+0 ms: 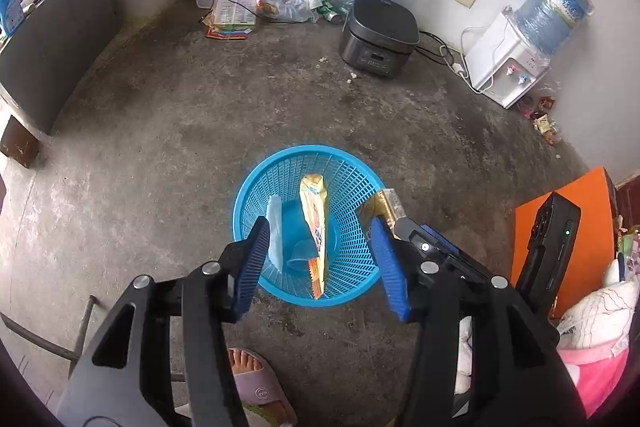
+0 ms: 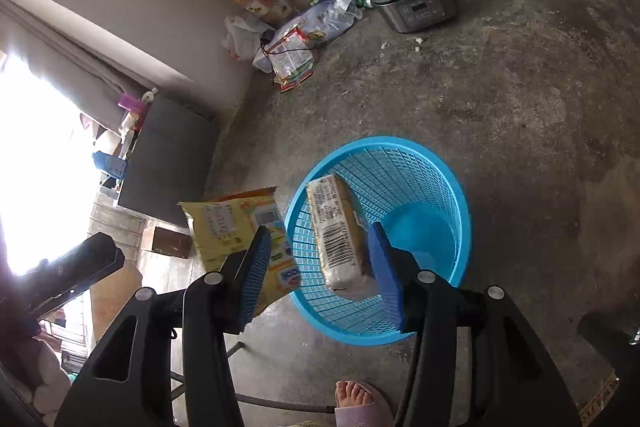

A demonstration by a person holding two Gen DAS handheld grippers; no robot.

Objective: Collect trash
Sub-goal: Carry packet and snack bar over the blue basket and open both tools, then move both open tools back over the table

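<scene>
Yellow snack wrapper (image 1: 314,223): hangs edge-on between the jaws of the left gripper (image 1: 319,222), touching neither pad. Jaws stand apart, so it's released, not clamped. Looks like a drop in progress.

Wrapped biscuit pack (image 2: 340,231): sits between the jaws of the right gripper (image 2: 320,229), long side against one pad only, with the other pad well clear. Also let go. The pack is tilted nose-down, which fits a release rather than a carry.

Blue mesh basket (image 1: 304,149): directly below and ahead of both grippers, which both point steeply down into its mouth. That's likely why they're parked there: the opening catches whatever falls.

Caveat: from the right wrist view the wrapper reads as off to the side of the gripper, over the basket rim or just outside it. From the left view it's centred over the mouth. Can't tell which is true; it may clip the rim.

Pale blue scrap (image 1: 276,231) sits just beside one left finger. It's unclear whether it's stuck to the pad or lying inside the basket.

Further out from the grippers: bare concrete floor (image 1: 200,107), and more packaging litter (image 1: 240,7) against the far wall, still uncollected. A slippered foot (image 1: 256,383) is right under the left gripper.
</scene>
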